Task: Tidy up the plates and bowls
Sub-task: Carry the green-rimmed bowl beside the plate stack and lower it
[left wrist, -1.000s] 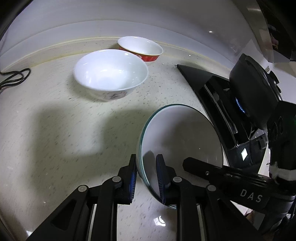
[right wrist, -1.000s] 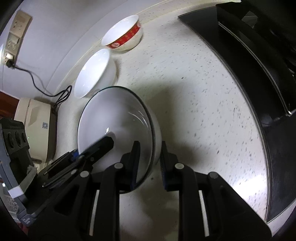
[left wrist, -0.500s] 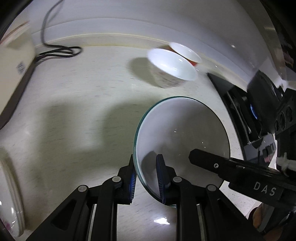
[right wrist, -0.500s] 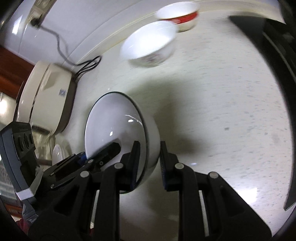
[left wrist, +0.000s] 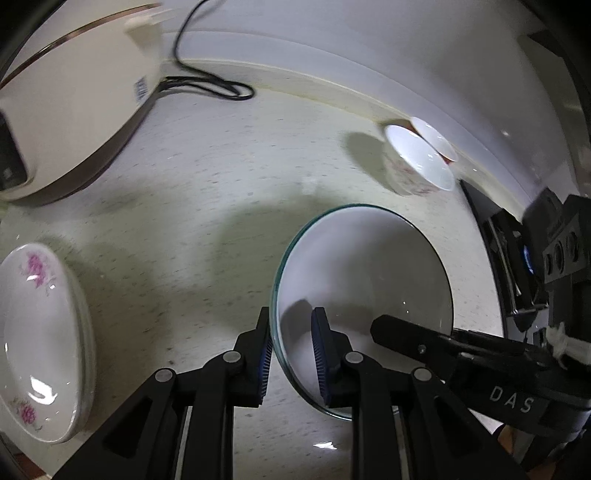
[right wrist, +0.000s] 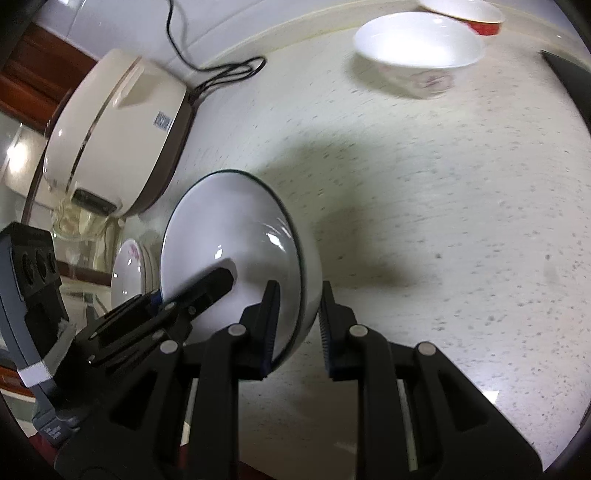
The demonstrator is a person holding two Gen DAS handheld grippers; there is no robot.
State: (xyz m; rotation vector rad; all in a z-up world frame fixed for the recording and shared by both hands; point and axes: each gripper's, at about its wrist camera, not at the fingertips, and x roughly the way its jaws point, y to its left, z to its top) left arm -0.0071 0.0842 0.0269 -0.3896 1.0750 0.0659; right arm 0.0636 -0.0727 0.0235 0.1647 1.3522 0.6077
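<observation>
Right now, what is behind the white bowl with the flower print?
Behind the white bowl, near the wall, sits a red-banded bowl. The white bowl covers most of it, so only part of its rim and side shows.

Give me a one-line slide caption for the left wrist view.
Both grippers' fingers clamp a dark-rimmed bowl above the countertop.

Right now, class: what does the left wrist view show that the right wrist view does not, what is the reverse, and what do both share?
Only the left wrist view: the black stove at the right edge.

Only the right wrist view: brown wood behind the cooker.

Both: the dark-rimmed bowl, clamped by the left gripper and right gripper; flowered plates; cream cooker; white bowl; red bowl.
</observation>
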